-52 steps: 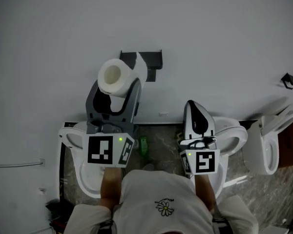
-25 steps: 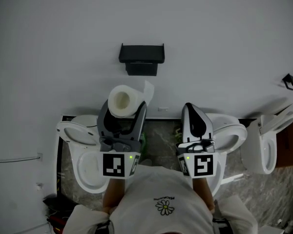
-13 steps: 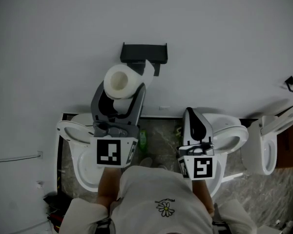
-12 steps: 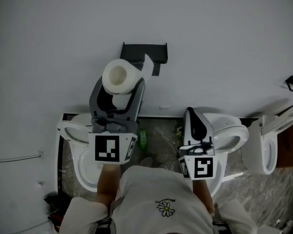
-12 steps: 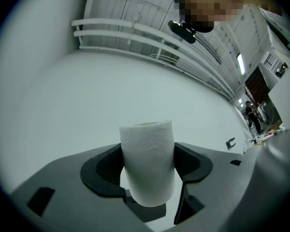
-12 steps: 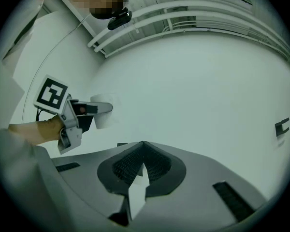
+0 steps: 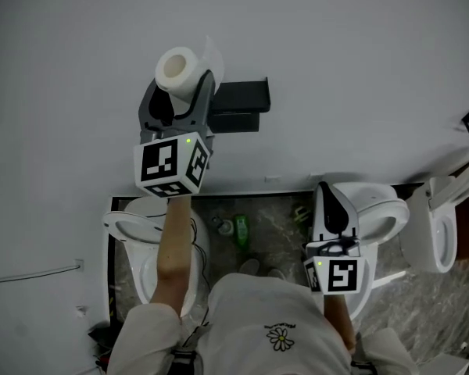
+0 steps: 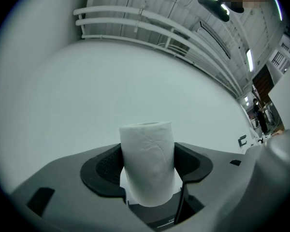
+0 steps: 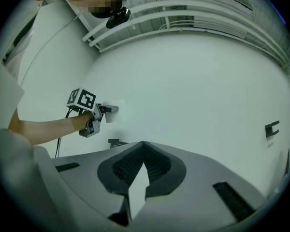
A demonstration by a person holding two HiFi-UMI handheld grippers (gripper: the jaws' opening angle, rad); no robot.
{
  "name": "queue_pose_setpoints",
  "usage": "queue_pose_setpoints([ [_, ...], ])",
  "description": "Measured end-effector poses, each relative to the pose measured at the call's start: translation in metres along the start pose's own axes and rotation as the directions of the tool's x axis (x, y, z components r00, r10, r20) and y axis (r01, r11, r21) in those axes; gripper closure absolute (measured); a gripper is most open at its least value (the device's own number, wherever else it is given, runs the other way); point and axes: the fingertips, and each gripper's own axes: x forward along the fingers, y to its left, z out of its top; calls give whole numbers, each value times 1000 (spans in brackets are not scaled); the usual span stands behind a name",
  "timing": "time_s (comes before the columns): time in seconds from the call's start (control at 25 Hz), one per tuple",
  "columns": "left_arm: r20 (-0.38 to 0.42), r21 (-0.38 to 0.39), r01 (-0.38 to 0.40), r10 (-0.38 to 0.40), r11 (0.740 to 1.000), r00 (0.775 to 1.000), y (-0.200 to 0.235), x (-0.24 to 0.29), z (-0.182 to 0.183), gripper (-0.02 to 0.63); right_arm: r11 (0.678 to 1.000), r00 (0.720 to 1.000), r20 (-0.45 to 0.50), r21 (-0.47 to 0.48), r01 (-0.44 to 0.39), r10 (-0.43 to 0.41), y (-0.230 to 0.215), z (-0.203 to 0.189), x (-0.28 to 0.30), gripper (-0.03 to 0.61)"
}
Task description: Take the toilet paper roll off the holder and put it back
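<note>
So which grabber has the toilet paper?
The left gripper, high beside the black holder, clamps the toilet paper roll. The right gripper, low down, is shut and empty.

Soft, even, rather dim light falls on a pale wall (image 7: 336, 37), leaving faint shadows. The gripper views bulge fisheye-style with black corners, and a ceiling strip light (image 8: 249, 60) glares.

Left forearm (image 7: 170, 241) stretched far out and held high, left gripper (image 7: 180, 92) tilted slightly upward, jaws wide and clamped on a toilet paper roll (image 7: 177, 66), right gripper (image 7: 328, 198) low and near on the right, jaws pressed together, empty
</note>
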Motion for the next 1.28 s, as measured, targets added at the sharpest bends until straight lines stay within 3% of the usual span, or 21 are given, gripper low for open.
queue_pose_setpoints([
  [0.48,-181,-38,73,-79,997,980,6,52,-76,293,995,994,-60,-43,93,-96,-24,-10,-5,568],
  [0.76,-284,-62,101,-115,993,952,5,57,-115,293,992,990,-85,-61,111,-116,-23,-14,-2,569],
  [1.04,-333,-61,116,-130,991,934,5,59,-127,293,992,989,-100,-65,105,-111,-17,-17,1,568],
  [1.28,-348,0,136,-128,991,929,-1,59,-128,291,993,989,-102,-63,103,-109,-12,-18,3,568],
])
